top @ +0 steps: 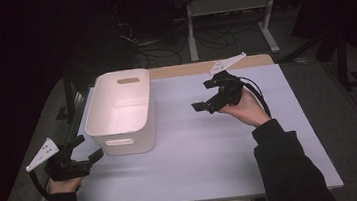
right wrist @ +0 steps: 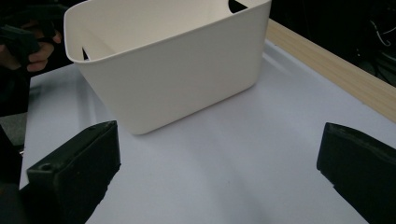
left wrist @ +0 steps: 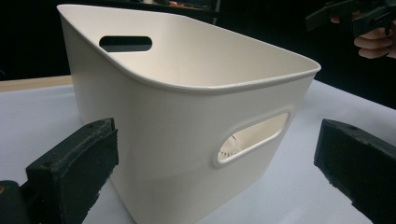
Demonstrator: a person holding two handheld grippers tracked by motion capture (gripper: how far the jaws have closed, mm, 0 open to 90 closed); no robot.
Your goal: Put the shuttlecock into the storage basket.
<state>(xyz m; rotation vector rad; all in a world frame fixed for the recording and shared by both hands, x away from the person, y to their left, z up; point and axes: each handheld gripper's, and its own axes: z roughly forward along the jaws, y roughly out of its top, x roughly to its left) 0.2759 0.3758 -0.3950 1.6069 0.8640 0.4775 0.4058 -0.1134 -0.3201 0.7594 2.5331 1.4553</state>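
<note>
Both hand-held grippers, left (top: pixel 90 149) and right (top: pixel 203 106), gape empty beside the white bin (top: pixel 120 111).

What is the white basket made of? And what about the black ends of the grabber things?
The white basket looks like smooth moulded plastic: thin one-piece walls, rolled rim, cut-out handles and a soft sheen. The pads of the left gripper look like matte black rubber or dense foam, with a rough, slightly crumbly surface. I cannot tell which.

Smooth glossy plastic bin (left wrist: pixel 187 121); matt table sheet (right wrist: pixel 224 154); wooden edge (right wrist: pixel 336 70)
</note>
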